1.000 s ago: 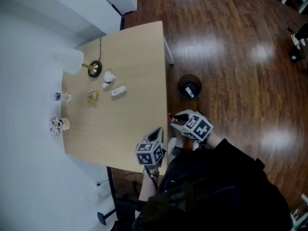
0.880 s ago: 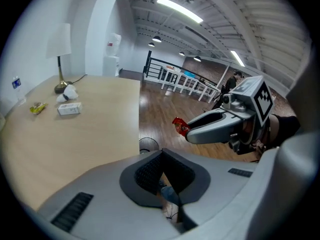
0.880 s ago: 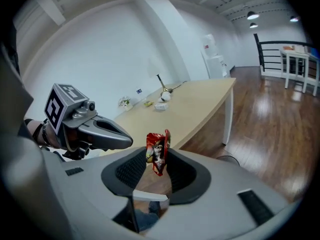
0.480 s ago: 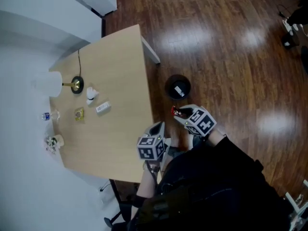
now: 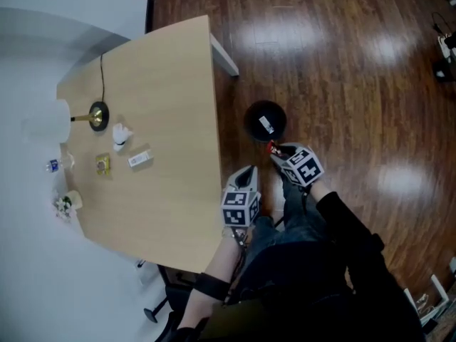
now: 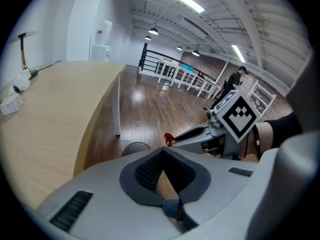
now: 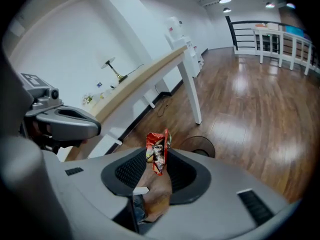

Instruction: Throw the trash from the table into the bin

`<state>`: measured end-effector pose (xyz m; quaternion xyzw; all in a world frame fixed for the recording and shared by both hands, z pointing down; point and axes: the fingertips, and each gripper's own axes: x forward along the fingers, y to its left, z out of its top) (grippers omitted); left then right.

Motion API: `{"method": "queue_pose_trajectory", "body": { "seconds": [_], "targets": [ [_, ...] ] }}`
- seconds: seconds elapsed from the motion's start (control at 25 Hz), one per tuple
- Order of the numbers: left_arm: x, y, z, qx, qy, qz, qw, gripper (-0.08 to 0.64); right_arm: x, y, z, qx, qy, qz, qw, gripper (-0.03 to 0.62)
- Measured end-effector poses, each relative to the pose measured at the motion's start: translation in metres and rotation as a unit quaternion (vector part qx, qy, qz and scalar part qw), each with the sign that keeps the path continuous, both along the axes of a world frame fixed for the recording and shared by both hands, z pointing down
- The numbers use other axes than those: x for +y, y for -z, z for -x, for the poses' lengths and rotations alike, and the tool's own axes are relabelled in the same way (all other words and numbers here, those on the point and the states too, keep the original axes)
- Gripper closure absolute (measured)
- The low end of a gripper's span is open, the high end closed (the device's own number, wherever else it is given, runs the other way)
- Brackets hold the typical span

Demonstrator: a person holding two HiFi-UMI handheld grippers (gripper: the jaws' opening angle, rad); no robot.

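My right gripper (image 5: 273, 149) is shut on a red snack wrapper (image 7: 157, 152), which sticks up from between its pads. It hangs just beside the near rim of the black bin (image 5: 265, 121) on the floor; a white scrap lies inside the bin. In the right gripper view the bin (image 7: 199, 146) shows just beyond the wrapper. My left gripper (image 5: 247, 172) hangs at the table's edge, jaws closed tip to tip with nothing between them. On the table (image 5: 164, 91) lie a crumpled tissue (image 5: 121, 133), a white packet (image 5: 140, 159) and a yellow packet (image 5: 102, 164).
A lamp (image 5: 51, 120), a small bottle (image 5: 54, 165) and a little flower pot (image 5: 65, 204) stand along the table's far left side. A white table leg (image 5: 224, 57) stands near the bin. Dark wood floor (image 5: 342, 84) lies all around the bin.
Both grippers have moved down and towards the bin. The right one, still carrying the red wrapper, has reached the bin's near rim. The table's trash has not moved.
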<state>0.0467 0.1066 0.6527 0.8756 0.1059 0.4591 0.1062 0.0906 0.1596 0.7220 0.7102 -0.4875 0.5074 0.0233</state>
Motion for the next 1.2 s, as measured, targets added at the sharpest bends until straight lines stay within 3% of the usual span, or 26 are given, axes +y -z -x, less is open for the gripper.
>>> {"method": "queue_pose_trajectory", "body": {
  "seconds": [0.48, 0.84, 0.88, 0.96, 1.2],
  "targets": [
    [0.013, -0.129, -0.026, -0.073, 0.019, 0.010, 0.9971, 0.552, 0.001, -0.194, -0.053, -0.020, -0.022, 0.087, 0.996, 0.454],
    [0.004, -0.174, -0.035, -0.101, 0.028, 0.004, 0.9945, 0.552, -0.018, -0.265, -0.078, -0.058, -0.046, 0.112, 0.991, 0.447],
    [0.005, -0.175, -0.034, -0.103, 0.026, 0.004, 0.9944, 0.552, -0.021, -0.269, -0.080, -0.062, -0.050, 0.112, 0.991, 0.426],
    [0.009, -0.177, -0.033, -0.104, 0.019, 0.007, 0.9943, 0.552, -0.022, -0.275, -0.085, -0.064, -0.059, 0.116, 0.989, 0.277],
    [0.008, -0.176, -0.026, -0.109, 0.023, 0.006, 0.9938, 0.552, -0.024, -0.268, -0.089, -0.052, -0.076, 0.113, 0.989, 0.267]
  ]
}}
